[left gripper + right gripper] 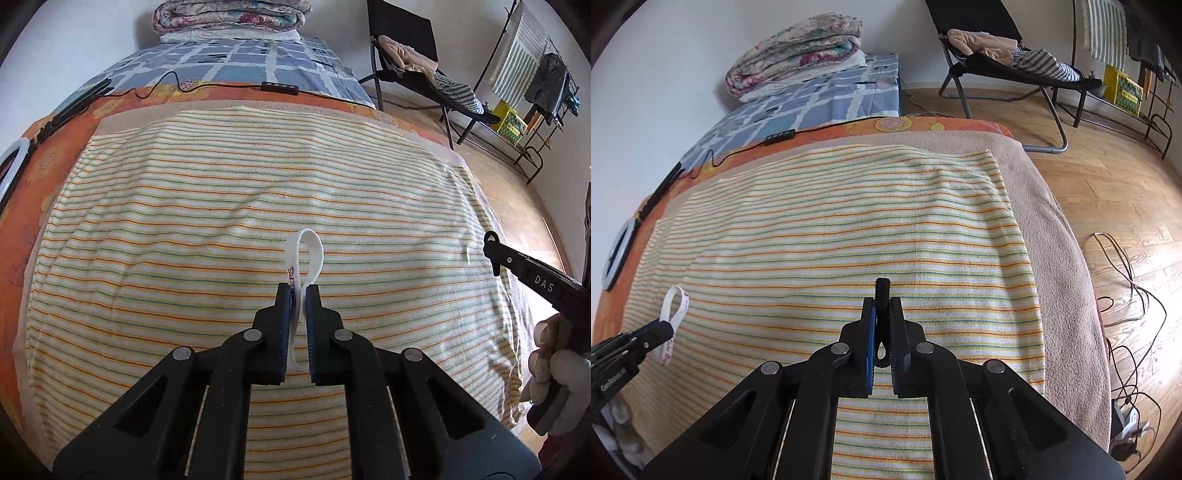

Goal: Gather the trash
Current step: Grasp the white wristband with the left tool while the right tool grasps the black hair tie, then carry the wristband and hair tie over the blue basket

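Lettering shows in three places: "DAS" in white on the right gripper (532, 273) seen from the left wrist, "GenRobot.AI" on the left gripper (666, 326) seen from the right wrist, and purple-pink print on the white strip (308, 258), too small and curled to read. The left gripper (298, 291) has its jaws clenched on that strip, which loops up past the fingertips above the striped towel (221, 221). The right gripper (882, 304) has its jaws clamped on a small black loop-shaped piece (882, 291), its stub poking out beyond the tips; what it is cannot be told. The towel lies over a beige blanket (1060, 236) on the bed, and its broad middle lies bare ahead of both grippers. The bed's right edge drops to a wooden floor (1108, 166) with loose cables (1126, 280). Along the left edge lie a ring light (618, 254) and a black cable with an inline controller (279, 88).
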